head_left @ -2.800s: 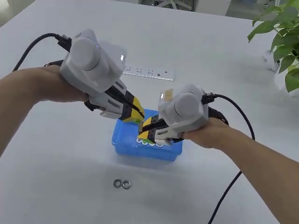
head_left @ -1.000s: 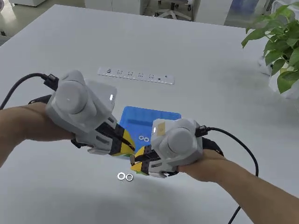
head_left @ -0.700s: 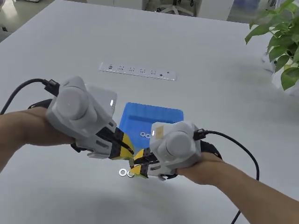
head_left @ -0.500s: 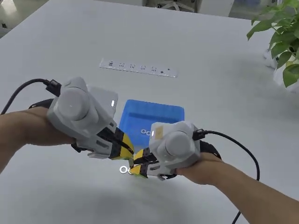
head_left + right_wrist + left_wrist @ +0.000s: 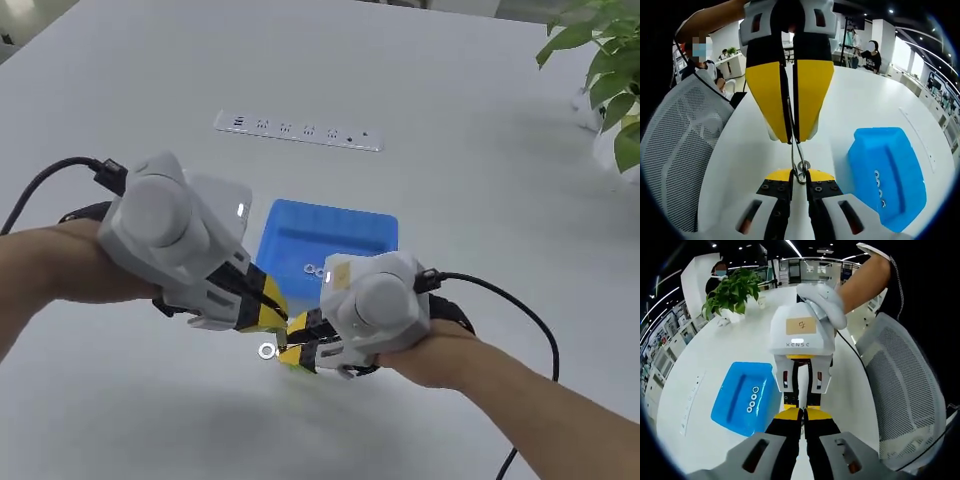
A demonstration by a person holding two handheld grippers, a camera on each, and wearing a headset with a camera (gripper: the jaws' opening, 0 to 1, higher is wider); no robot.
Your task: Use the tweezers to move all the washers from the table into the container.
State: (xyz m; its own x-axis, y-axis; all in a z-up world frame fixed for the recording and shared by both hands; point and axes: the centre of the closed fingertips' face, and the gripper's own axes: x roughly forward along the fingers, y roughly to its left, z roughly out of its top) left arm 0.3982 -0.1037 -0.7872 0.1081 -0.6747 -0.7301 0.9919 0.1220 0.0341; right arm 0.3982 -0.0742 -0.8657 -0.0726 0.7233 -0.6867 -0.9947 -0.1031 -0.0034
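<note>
My left gripper [image 5: 275, 318] is shut on the rear of thin metal tweezers [image 5: 794, 150]. The tweezers run down between the closed jaws of my right gripper [image 5: 295, 352], which faces the left one tip to tip. In the right gripper view the tweezers' end sits at a washer [image 5: 803, 165] on the white table, just ahead of my right gripper [image 5: 800, 177]. One loose washer [image 5: 266, 351] lies beside the tips. The blue container [image 5: 345, 228] stands just behind them, holding several washers [image 5: 314, 270] in a row. The left gripper view shows my left gripper [image 5: 803, 412] meeting my right gripper [image 5: 801, 401].
A white power strip [image 5: 298, 132] lies farther back on the table. A green plant [image 5: 610, 70] stands at the right edge. Black cables trail from both grippers. A white mesh chair [image 5: 905, 390] is beside the table. People stand in the room behind.
Both grippers came from above the container to the near side and down to the two loose washers. One washer still shows; the other is now under the gripper tips.
</note>
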